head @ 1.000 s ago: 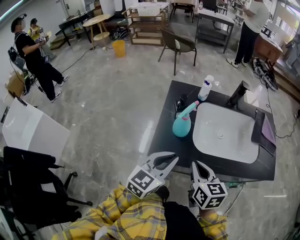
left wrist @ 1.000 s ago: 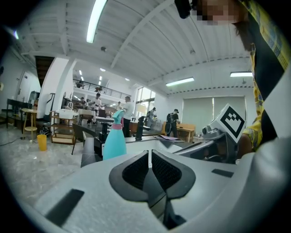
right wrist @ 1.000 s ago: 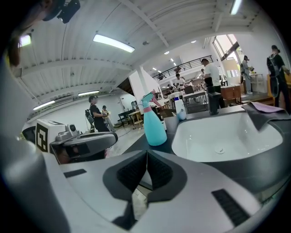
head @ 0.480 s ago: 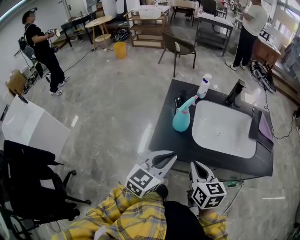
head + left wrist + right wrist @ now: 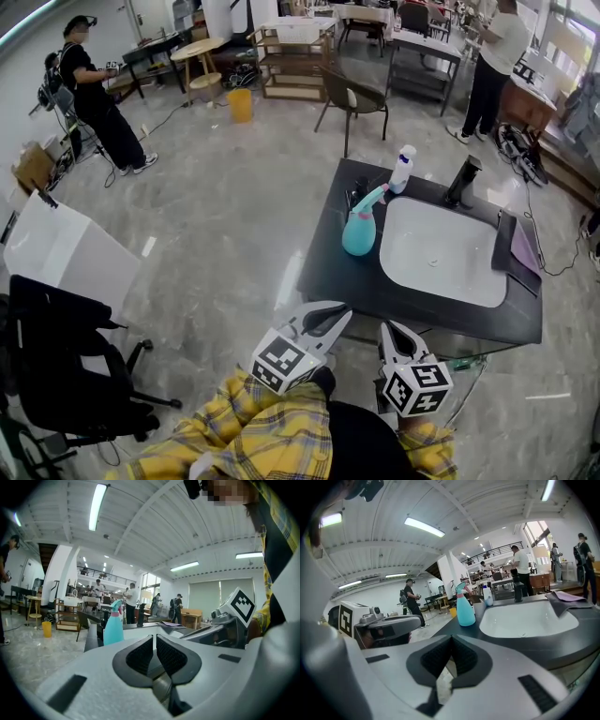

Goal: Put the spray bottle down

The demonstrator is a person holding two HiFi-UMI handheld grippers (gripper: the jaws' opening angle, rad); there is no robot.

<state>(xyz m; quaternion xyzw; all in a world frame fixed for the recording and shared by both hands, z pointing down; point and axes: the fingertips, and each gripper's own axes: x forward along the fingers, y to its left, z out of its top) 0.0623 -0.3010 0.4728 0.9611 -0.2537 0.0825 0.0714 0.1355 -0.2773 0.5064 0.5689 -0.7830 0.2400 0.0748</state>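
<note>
At left, the left hand-held gripper [image 5: 330,322] is closed and empty. Well ahead, the teal spray bottle [image 5: 360,236] stands upright on the dark counter [image 5: 328,272]. It looks like light, stiff, slick plastic, best held at its narrow neck. The right hand-held gripper [image 5: 395,334] is also closed and empty.

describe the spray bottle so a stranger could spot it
Find the black counter with the white basin. At the basin's left edge in the head view stands the spray bottle: teal with pink trim, unlike the white bottle behind it.
</note>
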